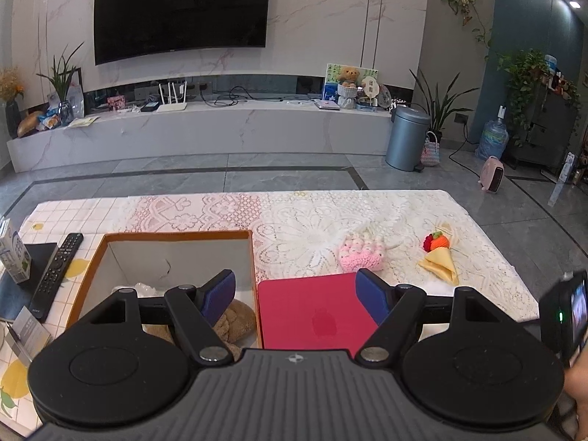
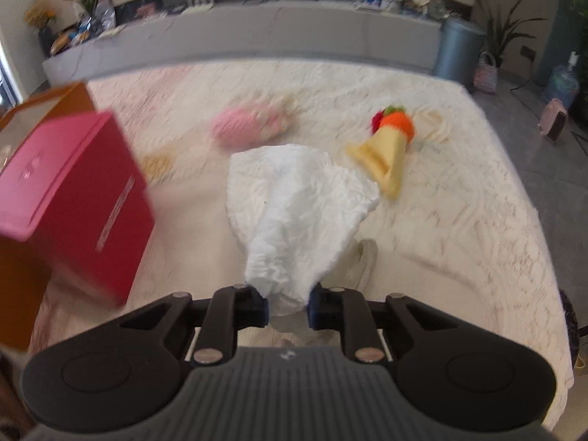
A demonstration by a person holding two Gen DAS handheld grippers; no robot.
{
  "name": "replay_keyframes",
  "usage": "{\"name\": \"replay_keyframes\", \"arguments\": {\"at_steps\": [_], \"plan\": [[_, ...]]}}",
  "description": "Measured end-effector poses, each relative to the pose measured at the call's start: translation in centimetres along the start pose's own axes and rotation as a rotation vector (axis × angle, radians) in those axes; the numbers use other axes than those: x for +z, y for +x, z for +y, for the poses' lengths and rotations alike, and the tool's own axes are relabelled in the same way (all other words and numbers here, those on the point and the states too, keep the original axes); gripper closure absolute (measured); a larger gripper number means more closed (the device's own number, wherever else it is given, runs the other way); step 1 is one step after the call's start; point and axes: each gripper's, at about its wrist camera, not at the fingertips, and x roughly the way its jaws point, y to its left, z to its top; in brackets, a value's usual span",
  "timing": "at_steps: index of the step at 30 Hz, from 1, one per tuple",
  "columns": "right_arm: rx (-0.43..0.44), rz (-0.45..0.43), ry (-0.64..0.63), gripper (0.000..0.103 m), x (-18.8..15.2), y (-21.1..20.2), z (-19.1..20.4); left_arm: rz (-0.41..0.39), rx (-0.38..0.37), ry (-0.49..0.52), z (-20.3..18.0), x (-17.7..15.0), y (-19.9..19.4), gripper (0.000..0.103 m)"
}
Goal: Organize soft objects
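Plainly, the cloth (image 2: 297,217), light and limp, is clamped by one bunched end in the right gripper (image 2: 287,307); the left gripper (image 1: 296,286) is held apart, with the box (image 1: 176,257) at its 10 o'clock.

The left tongs (image 1: 295,294) stand spread wide with nothing between their blue pads (image 1: 219,296), hovering above the near edge of the surface (image 1: 367,213). Below the left pad sits an open orange-rimmed box (image 1: 176,237) with a brown plush (image 1: 235,321) inside; just beside it on the right lies a flat red lid (image 1: 312,312). Farther out on the lace cloth rest a pink crocheted toy (image 1: 362,255) and — well apart to its right — a crocheted ice-cream cone (image 1: 439,257). A remote control (image 1: 57,275) lies left of the box.
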Motion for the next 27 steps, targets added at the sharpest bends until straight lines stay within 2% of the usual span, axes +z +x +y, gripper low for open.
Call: {"name": "replay_keyframes", "arguments": {"at_steps": [2,4,5,6,7,8,11,16,20,22,24,25,27], "plan": [[0.006,0.031,-0.005,0.085,-1.0,0.4,0.0,0.010,-0.003,-0.012,0.1,-0.1,0.3,0.015],[0.008,0.035,0.013,0.079,-1.5,0.7,-0.3,0.018,-0.008,-0.022,0.1,-0.2,0.4,0.015],[0.007,0.030,0.026,0.070,-1.5,0.8,-0.5,0.020,-0.012,-0.023,0.2,-0.4,0.4,0.015],[0.001,0.017,0.039,0.054,-1.3,0.7,-0.8,0.021,-0.014,-0.021,0.1,-0.5,0.4,0.015],[-0.007,-0.001,0.048,0.046,-1.1,0.7,-0.9,0.023,-0.015,-0.016,0.0,-0.6,0.4,0.015],[-0.004,-0.022,0.054,0.039,-0.8,0.6,-0.9,0.024,-0.013,-0.012,0.0,-0.7,0.4,0.015],[0.000,-0.045,0.057,0.030,0.1,0.9,-0.6,0.033,-0.005,-0.007,-0.1,-0.8,0.5,0.015],[-0.056,-0.017,0.029,0.028,0.1,1.2,-0.8,0.028,0.010,-0.025,0.3,-0.9,0.4,0.015],[0.052,-0.006,0.148,0.026,-0.6,-0.3,-2.8,0.015,0.008,-0.069,1.1,-0.9,0.7,0.015],[0.067,-0.072,0.209,0.024,-0.7,-1.9,-3.6,0.024,0.006,-0.079,1.1,-1.1,0.8,0.015],[0.032,-0.150,0.274,0.008,-0.7,-3.3,-4.3,0.035,-0.014,-0.072,1.0,-1.3,0.8,0.015],[0.011,-0.172,0.293,0.007,-0.5,-3.5,-4.4,0.045,-0.032,-0.064,0.9,-1.4,0.8,0.015],[0.012,-0.161,0.308,0.007,0.1,-2.8,-4.6,0.062,-0.065,-0.061,0.8,-1.5,0.8,0.015]]}}
